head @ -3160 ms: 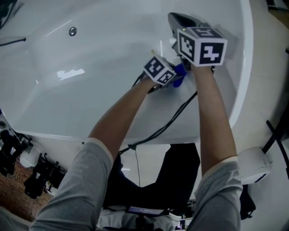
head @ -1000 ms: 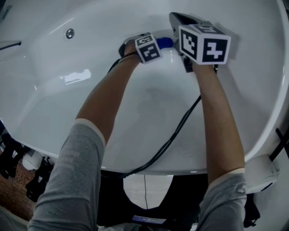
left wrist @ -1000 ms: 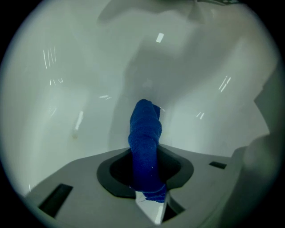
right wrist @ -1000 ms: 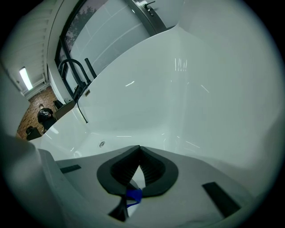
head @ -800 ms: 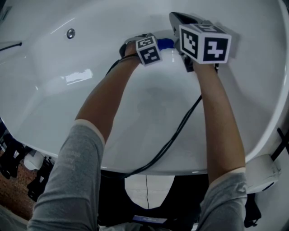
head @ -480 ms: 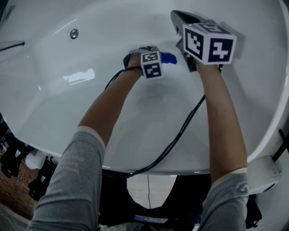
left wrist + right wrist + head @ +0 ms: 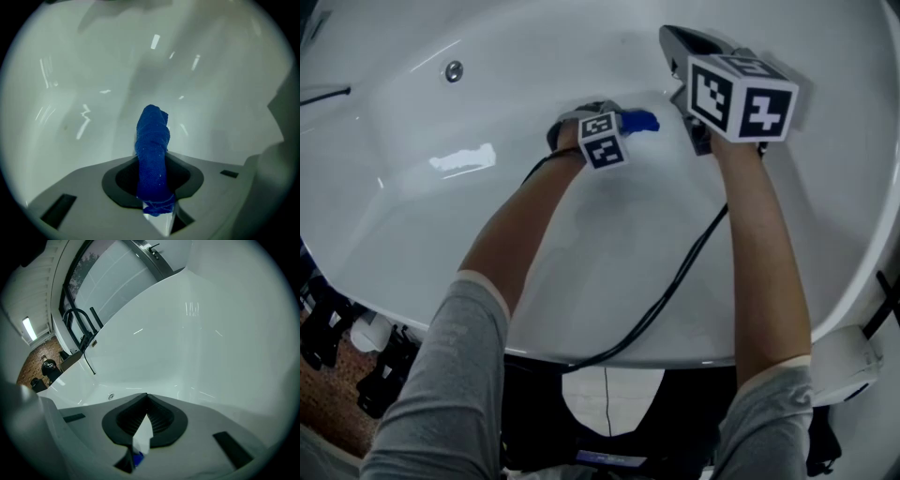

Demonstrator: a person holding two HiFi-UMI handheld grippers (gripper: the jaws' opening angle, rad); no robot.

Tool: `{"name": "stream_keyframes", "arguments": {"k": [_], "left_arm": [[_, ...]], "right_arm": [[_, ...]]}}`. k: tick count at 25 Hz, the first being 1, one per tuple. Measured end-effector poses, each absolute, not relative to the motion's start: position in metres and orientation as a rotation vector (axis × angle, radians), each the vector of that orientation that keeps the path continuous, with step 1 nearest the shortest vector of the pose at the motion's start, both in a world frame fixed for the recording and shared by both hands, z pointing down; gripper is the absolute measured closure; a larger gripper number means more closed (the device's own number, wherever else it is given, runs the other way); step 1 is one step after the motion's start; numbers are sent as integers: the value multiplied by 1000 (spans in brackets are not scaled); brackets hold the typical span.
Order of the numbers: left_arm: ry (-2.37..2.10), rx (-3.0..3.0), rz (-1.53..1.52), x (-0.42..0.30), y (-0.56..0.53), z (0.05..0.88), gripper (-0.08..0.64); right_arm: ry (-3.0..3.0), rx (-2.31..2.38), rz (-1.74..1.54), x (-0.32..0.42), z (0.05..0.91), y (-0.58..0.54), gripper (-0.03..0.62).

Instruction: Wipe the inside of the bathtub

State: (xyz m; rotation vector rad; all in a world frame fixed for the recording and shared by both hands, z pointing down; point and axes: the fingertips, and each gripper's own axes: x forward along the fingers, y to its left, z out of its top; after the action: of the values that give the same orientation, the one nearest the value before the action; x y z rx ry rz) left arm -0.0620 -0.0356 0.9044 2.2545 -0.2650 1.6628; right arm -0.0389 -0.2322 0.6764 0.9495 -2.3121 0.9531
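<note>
The white bathtub [image 7: 487, 216] fills the head view. My left gripper [image 7: 623, 120] reaches into it, shut on a rolled blue cloth [image 7: 639, 121] whose free end lies against the tub's inner wall. In the left gripper view the blue cloth [image 7: 153, 140] sticks straight out from between the jaws of the left gripper [image 7: 152, 171] toward the glossy wall. My right gripper [image 7: 673, 39] hovers just right of the cloth and higher, jaws pointed at the far wall. The right gripper [image 7: 146, 401] shows its dark pads closed together, with nothing visibly held.
A round metal fitting [image 7: 453, 70] sits on the tub's far left wall. A black cable [image 7: 675, 281] trails over the near rim between my arms. Dark gear [image 7: 328, 323] lies on the floor at left, and a white object [image 7: 848, 361] sits at lower right. Black pipes [image 7: 77, 319] stand beyond the tub.
The left gripper has slid the blue cloth leftward out from under the right gripper, then a little back toward me along the wall. The right gripper has barely moved.
</note>
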Motion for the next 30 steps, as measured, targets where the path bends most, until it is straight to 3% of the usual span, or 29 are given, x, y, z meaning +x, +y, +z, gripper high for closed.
{"name": "stream_keyframes", "arguments": {"k": [19,30], "left_arm": [[-595,2125,1920,-126,-231,900,435],[-389,2200,1927,-90,-180,895,440]], "right_arm": [[-2311,1012,1014,-23,671,-236,584],[-2324,1013,980,-15,659,-242,584]]}}
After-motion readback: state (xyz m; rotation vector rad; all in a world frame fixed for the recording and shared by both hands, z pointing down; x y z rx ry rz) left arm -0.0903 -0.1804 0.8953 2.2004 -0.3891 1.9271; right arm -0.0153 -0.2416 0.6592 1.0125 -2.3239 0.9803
